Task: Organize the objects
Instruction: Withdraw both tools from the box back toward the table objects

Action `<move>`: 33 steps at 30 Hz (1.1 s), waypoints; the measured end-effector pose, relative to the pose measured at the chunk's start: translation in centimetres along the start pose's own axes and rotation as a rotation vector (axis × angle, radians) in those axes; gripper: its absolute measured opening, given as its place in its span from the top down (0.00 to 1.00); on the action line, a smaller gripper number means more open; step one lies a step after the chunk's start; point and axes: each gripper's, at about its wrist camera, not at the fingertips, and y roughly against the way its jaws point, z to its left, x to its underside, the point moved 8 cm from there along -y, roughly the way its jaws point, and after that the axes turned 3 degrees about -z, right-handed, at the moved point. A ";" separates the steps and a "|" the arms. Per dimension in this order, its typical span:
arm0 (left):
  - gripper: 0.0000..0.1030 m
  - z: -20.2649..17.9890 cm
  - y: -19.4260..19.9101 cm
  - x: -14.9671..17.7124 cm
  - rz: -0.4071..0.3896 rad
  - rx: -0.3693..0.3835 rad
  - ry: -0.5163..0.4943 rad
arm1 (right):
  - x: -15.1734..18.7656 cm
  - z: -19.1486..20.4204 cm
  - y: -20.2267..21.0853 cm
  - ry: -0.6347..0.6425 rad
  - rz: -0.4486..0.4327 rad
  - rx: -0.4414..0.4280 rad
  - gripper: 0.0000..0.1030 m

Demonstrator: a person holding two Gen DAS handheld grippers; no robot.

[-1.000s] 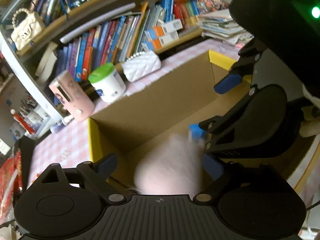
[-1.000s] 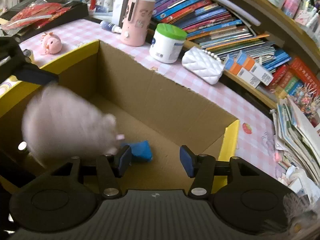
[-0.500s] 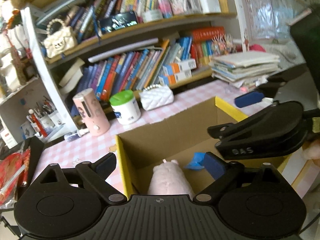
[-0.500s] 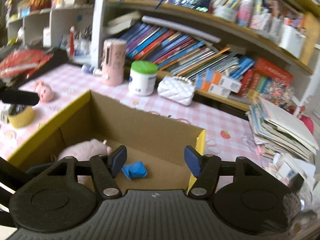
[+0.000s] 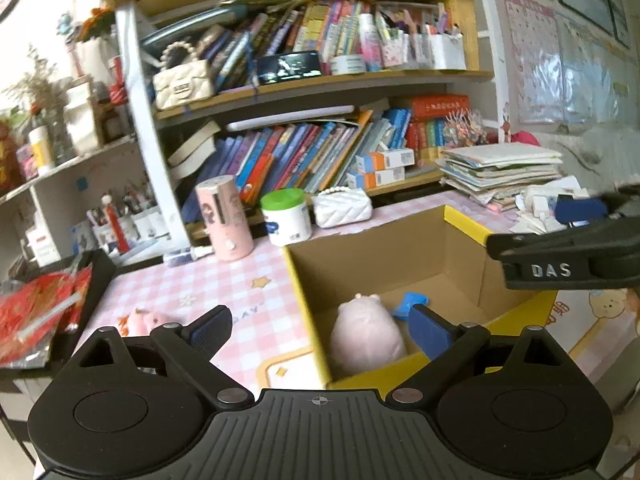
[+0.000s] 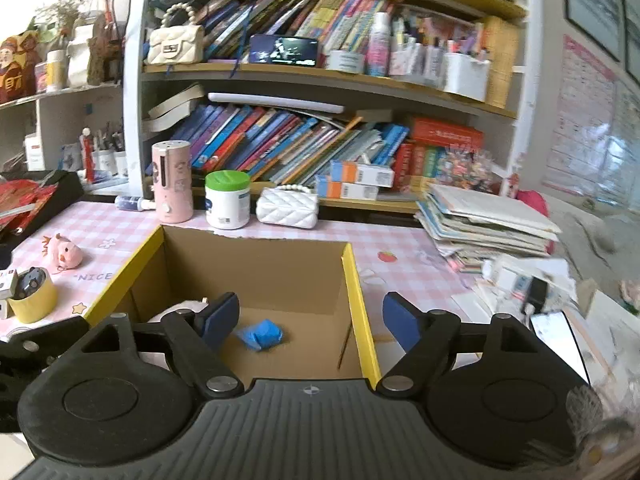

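Note:
An open cardboard box (image 5: 384, 256) with yellow edges stands on the pink checked table; it also shows in the right wrist view (image 6: 256, 264). A pink plush toy (image 5: 366, 338) and a small blue object (image 5: 410, 304) lie inside it; the blue object also shows in the right wrist view (image 6: 262, 334). My left gripper (image 5: 320, 332) is open and empty, held above the box's near left corner. My right gripper (image 6: 312, 322) is open and empty above the box's near right side. A small pink pig toy (image 6: 64, 252) lies on the table left of the box.
A pink cylinder (image 6: 171, 182), a green-lidded white jar (image 6: 227, 200) and a white quilted purse (image 6: 287, 207) stand behind the box. A bookshelf (image 6: 320, 148) fills the back. A yellow cup (image 6: 32, 300) sits at left. A stack of papers (image 6: 488, 220) lies at right.
The pink plush left my left gripper and now lies in the box. Both grippers have risen and pulled back from the box, staying open.

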 end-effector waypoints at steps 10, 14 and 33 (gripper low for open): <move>0.06 3.5 3.2 3.7 0.015 -0.031 0.087 | 4.9 3.0 3.0 -0.108 0.119 0.053 0.19; 0.06 4.7 3.7 5.7 0.062 -0.040 0.110 | 7.0 4.4 3.9 -0.139 0.175 0.069 0.14; 0.06 7.9 7.2 12.4 0.227 -0.060 0.104 | 12.7 11.2 7.1 -0.101 0.338 0.052 0.04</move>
